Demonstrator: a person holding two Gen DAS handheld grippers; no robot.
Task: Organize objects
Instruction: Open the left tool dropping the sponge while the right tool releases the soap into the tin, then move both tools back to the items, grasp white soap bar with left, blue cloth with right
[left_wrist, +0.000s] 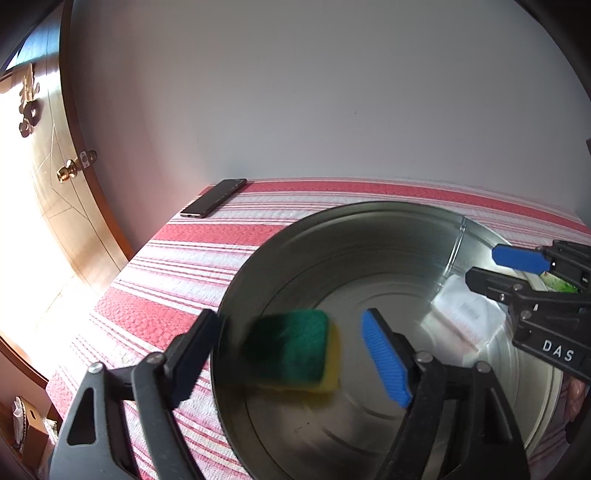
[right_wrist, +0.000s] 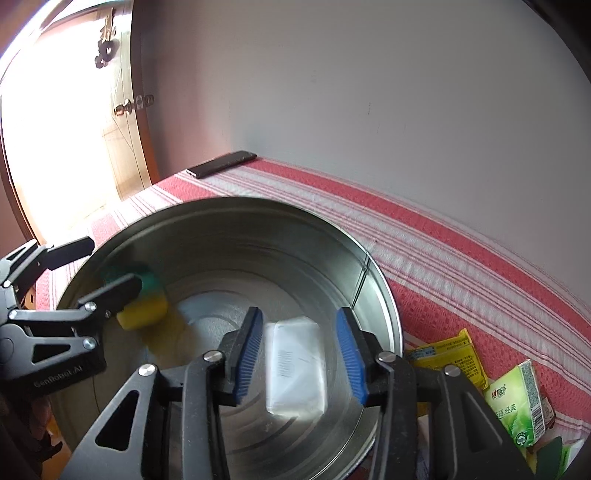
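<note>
A round metal tub (left_wrist: 369, 221) (right_wrist: 229, 210) stands on a red and white striped cloth. A green and yellow sponge (left_wrist: 295, 350) (right_wrist: 146, 304) is blurred inside the tub, between the open fingers of my left gripper (left_wrist: 291, 350) (right_wrist: 94, 267) and apart from both pads. A white wrapped pack (right_wrist: 295, 365) (left_wrist: 467, 314) is blurred inside the tub, between the open fingers of my right gripper (right_wrist: 299, 350) (left_wrist: 491, 266), not touched by them.
A dark phone (left_wrist: 214, 197) (right_wrist: 221, 164) lies at the table's far left corner by the wall. A yellow packet (right_wrist: 450, 354) and a green tissue pack (right_wrist: 517, 402) lie right of the tub. A wooden door (left_wrist: 51, 177) is at the left.
</note>
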